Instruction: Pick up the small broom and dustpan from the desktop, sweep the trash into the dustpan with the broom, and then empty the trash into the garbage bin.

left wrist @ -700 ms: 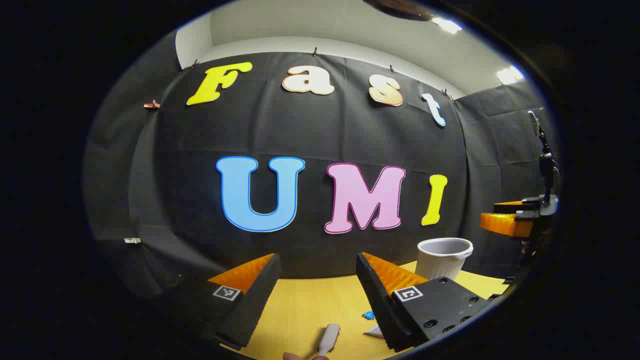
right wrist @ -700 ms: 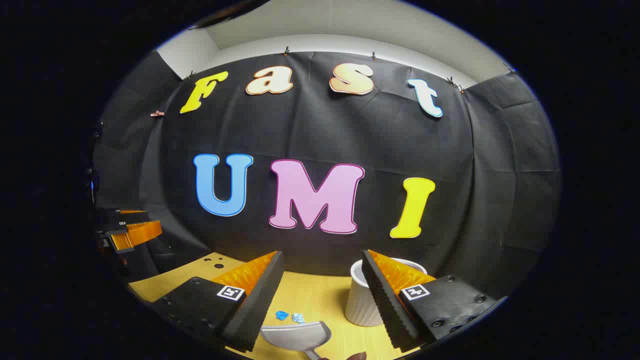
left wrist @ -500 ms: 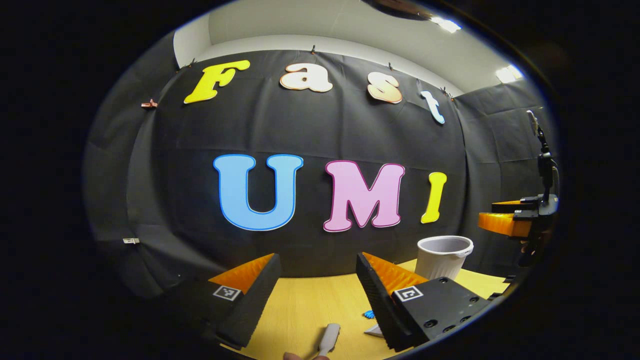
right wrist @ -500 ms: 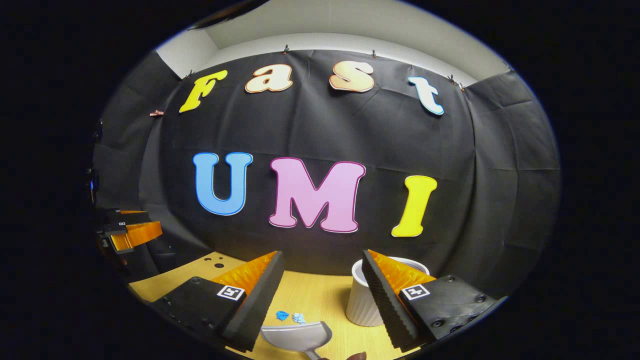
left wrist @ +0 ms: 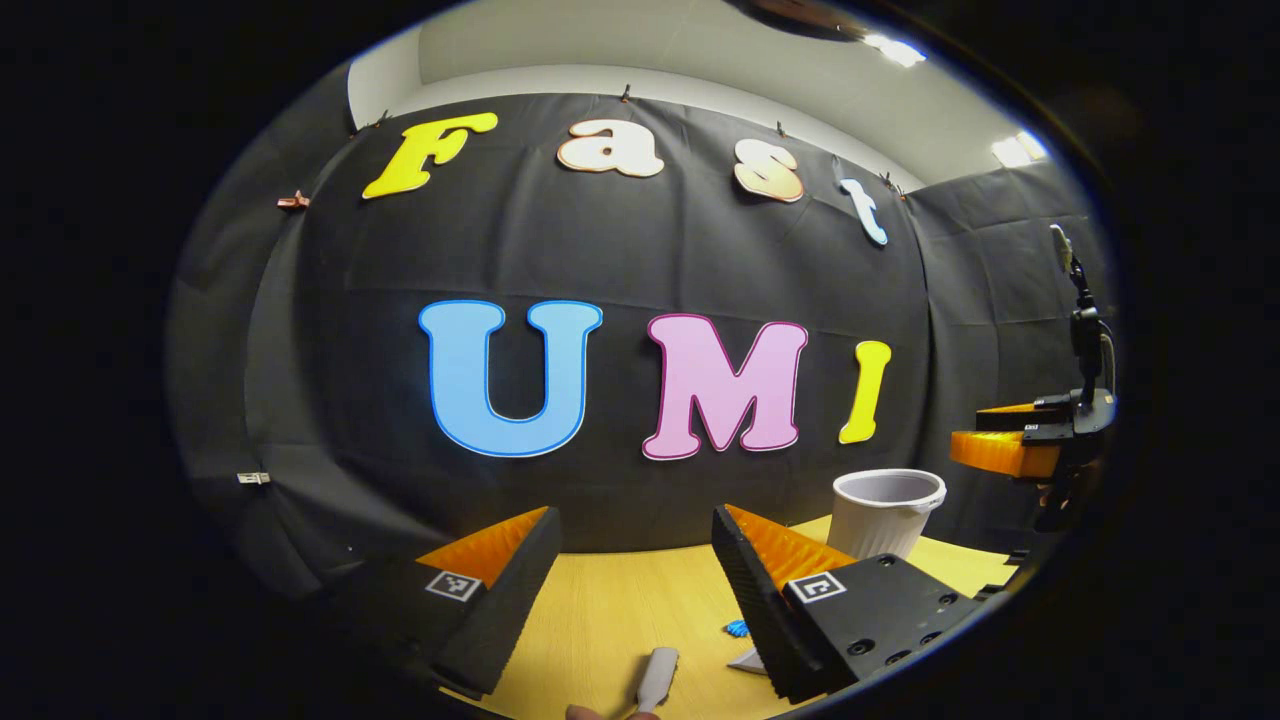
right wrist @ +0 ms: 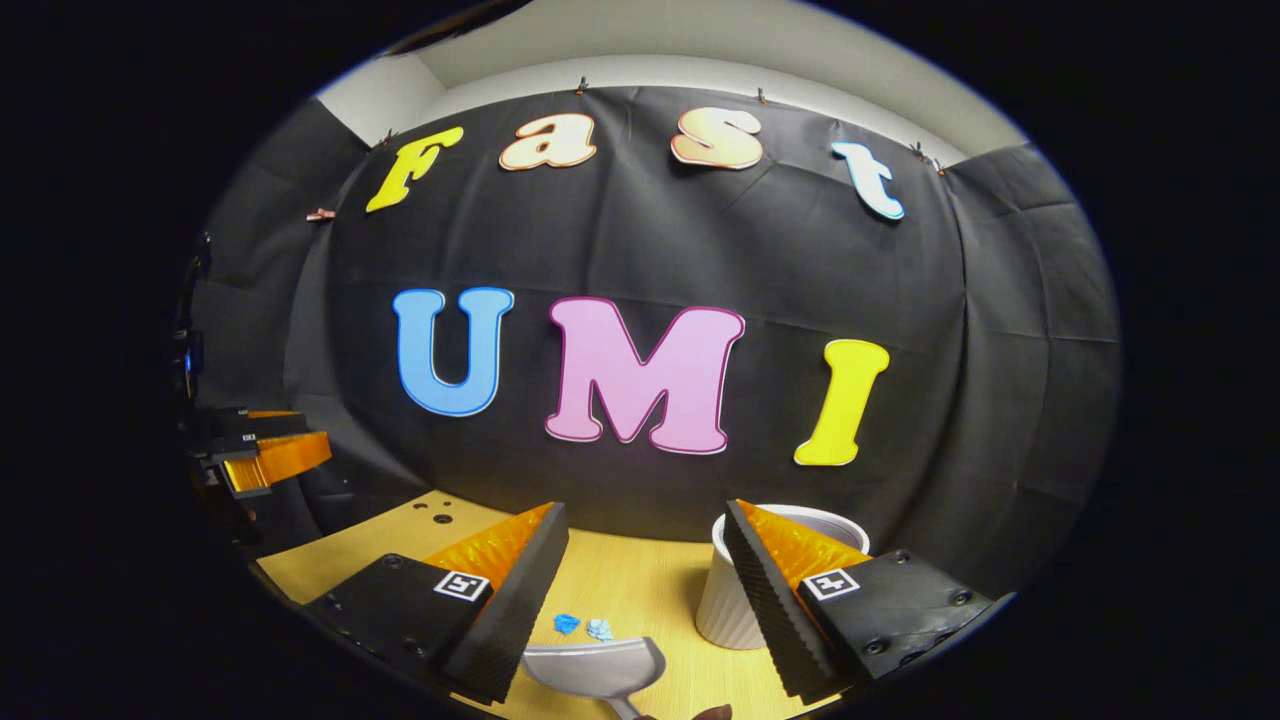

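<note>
No legible text, labels or numbers.

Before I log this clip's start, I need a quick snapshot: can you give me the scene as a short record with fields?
left gripper: open, above the desktop, holding nothing
right gripper: open, holding nothing
broom: handle lying on the desktop below the left gripper
dustpan: on the desktop below the right gripper
trash: small blue scraps beyond the dustpan
garbage bin: upright on the desktop
</note>
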Demonstrator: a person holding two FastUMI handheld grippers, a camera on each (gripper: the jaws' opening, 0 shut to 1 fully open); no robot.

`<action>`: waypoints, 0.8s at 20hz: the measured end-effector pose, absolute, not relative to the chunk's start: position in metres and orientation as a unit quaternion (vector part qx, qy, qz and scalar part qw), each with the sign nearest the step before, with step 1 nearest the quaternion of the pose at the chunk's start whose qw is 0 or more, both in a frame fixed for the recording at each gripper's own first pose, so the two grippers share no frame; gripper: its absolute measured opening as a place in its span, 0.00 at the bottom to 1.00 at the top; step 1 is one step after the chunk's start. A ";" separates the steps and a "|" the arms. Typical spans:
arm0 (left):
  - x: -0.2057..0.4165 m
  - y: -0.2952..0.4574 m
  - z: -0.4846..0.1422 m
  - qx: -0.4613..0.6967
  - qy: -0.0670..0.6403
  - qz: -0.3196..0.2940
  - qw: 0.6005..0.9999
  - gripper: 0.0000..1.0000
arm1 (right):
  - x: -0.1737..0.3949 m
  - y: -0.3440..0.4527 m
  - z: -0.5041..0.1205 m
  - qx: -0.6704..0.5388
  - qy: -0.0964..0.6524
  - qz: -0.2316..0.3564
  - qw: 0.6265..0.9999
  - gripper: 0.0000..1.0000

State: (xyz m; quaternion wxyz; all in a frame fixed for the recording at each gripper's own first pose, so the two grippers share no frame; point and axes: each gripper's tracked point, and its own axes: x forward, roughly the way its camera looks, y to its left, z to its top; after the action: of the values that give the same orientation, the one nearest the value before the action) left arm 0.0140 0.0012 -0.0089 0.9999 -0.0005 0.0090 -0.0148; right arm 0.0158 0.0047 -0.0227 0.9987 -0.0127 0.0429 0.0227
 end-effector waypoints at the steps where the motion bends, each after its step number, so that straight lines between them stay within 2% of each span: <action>1: 0.014 0.002 -0.011 0.000 0.009 -0.016 1.000 0.95 | 0.016 0.007 -0.034 -0.018 0.064 0.031 0.997 0.97; 7: 0.012 0.010 -0.021 0.004 0.009 -0.012 1.000 0.95 | 0.000 0.011 -0.138 -0.026 0.243 0.087 0.966 0.98; 12: 0.007 0.016 -0.039 -0.002 0.020 -0.006 1.000 0.95 | -0.035 0.017 -0.237 -0.032 0.406 0.129 0.904 0.98; 16: 0.008 0.021 -0.049 -0.004 0.029 -0.004 1.000 0.95 | -0.050 0.014 -0.292 -0.056 0.495 0.143 0.855 0.98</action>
State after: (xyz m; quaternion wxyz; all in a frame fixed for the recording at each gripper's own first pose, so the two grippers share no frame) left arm 0.0077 0.0210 -0.0486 0.9996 -0.0041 0.0292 -0.0042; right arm -0.0499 0.0138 -0.2922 0.8549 -0.0560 0.4954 0.1434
